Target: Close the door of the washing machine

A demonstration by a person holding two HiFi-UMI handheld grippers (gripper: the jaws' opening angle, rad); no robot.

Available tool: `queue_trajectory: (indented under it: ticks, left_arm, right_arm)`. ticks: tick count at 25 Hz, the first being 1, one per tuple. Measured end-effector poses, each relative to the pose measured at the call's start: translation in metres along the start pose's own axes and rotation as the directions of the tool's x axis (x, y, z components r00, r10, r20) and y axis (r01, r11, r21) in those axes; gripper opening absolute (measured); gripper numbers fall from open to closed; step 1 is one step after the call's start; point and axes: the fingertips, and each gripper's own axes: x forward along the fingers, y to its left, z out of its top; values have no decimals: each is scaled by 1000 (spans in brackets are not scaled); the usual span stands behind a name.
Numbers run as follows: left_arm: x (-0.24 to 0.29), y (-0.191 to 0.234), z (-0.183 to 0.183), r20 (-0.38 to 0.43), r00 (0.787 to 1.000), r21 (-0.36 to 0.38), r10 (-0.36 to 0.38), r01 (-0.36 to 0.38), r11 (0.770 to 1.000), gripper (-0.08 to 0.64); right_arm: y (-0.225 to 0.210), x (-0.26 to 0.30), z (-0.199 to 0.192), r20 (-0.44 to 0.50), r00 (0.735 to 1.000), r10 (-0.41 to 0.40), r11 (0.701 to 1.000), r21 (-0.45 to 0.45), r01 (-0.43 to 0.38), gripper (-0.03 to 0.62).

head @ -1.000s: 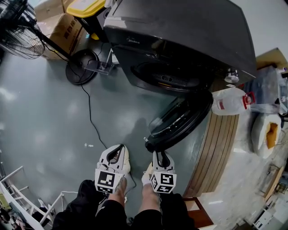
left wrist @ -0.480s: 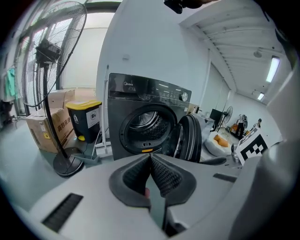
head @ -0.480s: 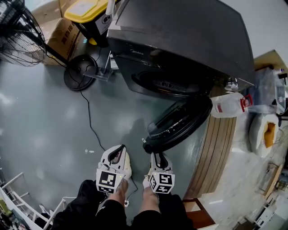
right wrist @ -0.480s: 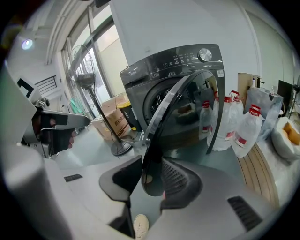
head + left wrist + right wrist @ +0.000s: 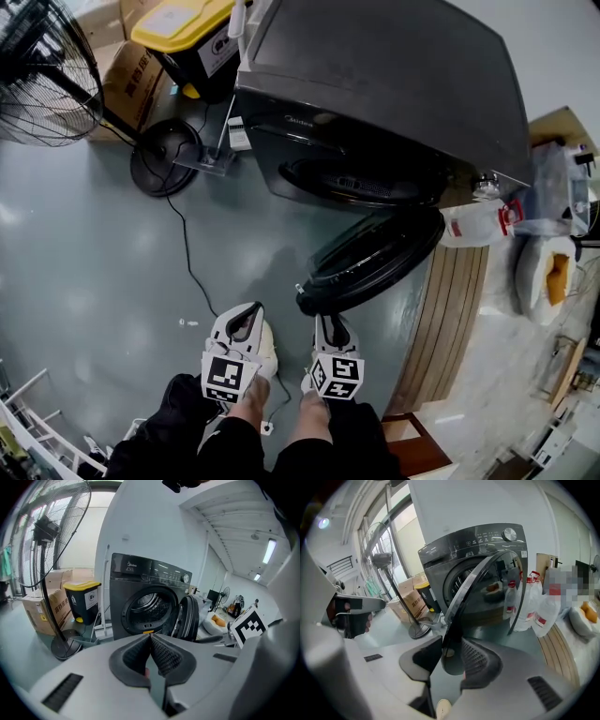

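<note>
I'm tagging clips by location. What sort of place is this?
Probably a workshop or storage corner rather than a home laundry: a washing machine stands on a bare grey floor beside a standing fan, cardboard boxes and a yellow-lidded bin.

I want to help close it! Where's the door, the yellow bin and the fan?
door (image 5: 375, 258), head view, middle of its glass
yellow bin (image 5: 178, 19), head view, its lid
fan (image 5: 165, 157), head view, its round base

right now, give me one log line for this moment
left tongs: shut, empty | right tongs: shut on door edge | door: open | washer: drum exposed
</note>
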Motion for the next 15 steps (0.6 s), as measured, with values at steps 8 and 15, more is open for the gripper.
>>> queue_trajectory:
  ticks: [8, 15]
  left_arm:
    - [5, 20, 4, 9, 1000, 17, -19, 19, 1000, 23]
    - [10, 43, 26, 33, 999, 25, 5, -6, 1000, 23]
  right_arm:
    - [14, 19, 11, 14, 1000, -20, 999, 27, 19, 143]
    - [27, 38, 28, -3, 1000, -6, 999, 40, 6, 143]
